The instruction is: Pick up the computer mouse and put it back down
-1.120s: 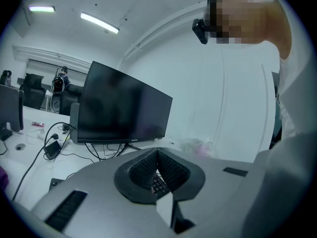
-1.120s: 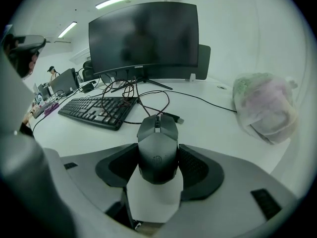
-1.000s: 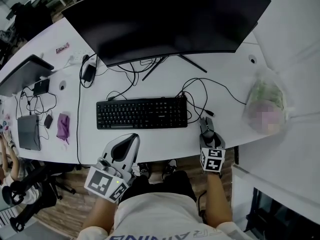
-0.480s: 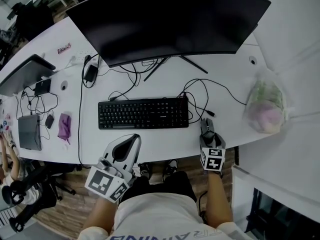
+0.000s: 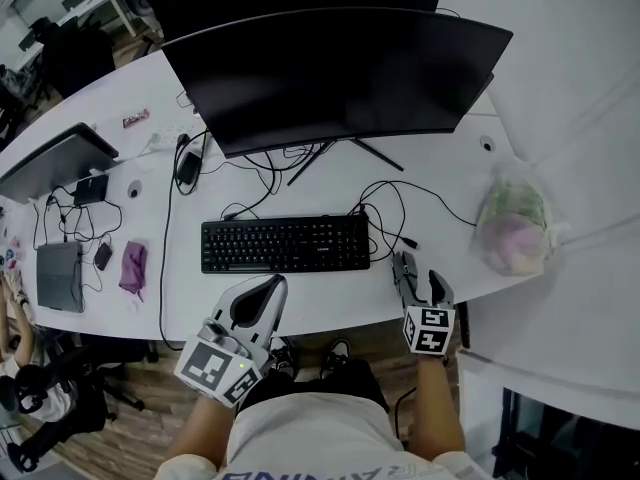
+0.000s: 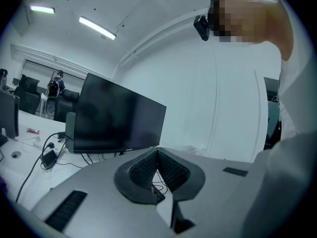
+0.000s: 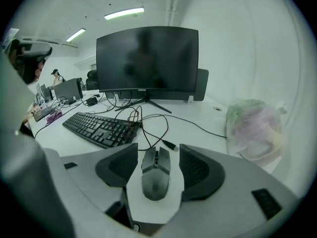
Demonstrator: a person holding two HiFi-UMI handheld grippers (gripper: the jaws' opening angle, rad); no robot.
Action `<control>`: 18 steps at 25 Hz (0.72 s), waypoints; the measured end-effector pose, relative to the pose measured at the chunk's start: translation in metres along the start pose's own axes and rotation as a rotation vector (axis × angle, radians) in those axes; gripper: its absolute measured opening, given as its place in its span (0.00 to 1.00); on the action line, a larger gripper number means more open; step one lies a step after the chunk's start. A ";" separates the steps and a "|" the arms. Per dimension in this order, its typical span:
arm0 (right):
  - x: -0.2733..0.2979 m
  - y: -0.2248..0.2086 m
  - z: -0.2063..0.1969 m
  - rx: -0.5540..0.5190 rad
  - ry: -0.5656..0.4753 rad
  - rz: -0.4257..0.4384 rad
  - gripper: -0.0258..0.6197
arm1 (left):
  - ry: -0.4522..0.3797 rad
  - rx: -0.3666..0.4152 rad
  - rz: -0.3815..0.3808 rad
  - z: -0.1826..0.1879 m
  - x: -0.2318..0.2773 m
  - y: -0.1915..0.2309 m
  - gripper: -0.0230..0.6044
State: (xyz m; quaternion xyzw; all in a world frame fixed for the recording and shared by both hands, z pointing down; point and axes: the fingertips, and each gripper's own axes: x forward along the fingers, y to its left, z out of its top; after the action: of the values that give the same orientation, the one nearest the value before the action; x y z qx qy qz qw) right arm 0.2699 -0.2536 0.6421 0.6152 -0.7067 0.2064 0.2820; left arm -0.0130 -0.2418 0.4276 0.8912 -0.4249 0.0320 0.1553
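Right claw straddling the mouse, grip not yet made

On the white desk (image 5: 330, 290), below the dark monitor (image 5: 330, 68) and just right of the keyboard (image 5: 285, 243), the right gripper (image 7: 157, 155) has its jaws spread to either side of the computer mouse (image 7: 155, 175), which lies flat on the desk with a gap on each flank. The left gripper (image 6: 157, 155) hangs off the desk's near edge, jaws pressed together on nothing. The pick-up looks to be the step in hand. Next would be an even squeeze on the mouse's sides and a short lift, with its cable (image 7: 148, 128) kept slack.
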 end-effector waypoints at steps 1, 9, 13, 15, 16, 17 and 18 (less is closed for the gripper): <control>-0.005 0.000 0.007 -0.002 -0.018 0.001 0.46 | -0.009 0.004 -0.007 0.003 -0.001 -0.002 0.05; -0.055 0.004 0.077 -0.021 -0.197 -0.014 0.41 | -0.096 0.045 -0.043 0.039 -0.013 -0.014 0.05; -0.084 0.007 0.110 -0.039 -0.295 -0.044 0.36 | -0.127 0.057 -0.050 0.049 -0.023 -0.014 0.05; -0.098 0.011 0.123 -0.043 -0.337 -0.049 0.31 | -0.139 0.058 -0.051 0.052 -0.027 -0.013 0.05; -0.105 0.012 0.129 -0.043 -0.357 -0.049 0.29 | -0.147 0.060 -0.052 0.055 -0.029 -0.013 0.05; -0.111 0.014 0.135 -0.045 -0.376 -0.049 0.27 | -0.156 0.064 -0.054 0.058 -0.031 -0.014 0.05; -0.118 0.017 0.141 -0.049 -0.397 -0.051 0.24 | -0.165 0.069 -0.056 0.061 -0.033 -0.015 0.05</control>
State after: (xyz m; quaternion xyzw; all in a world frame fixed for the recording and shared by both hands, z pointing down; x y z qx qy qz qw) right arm 0.2431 -0.2525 0.4596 0.6545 -0.7373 0.0570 0.1572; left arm -0.0272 -0.2271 0.3596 0.9073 -0.4096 -0.0314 0.0898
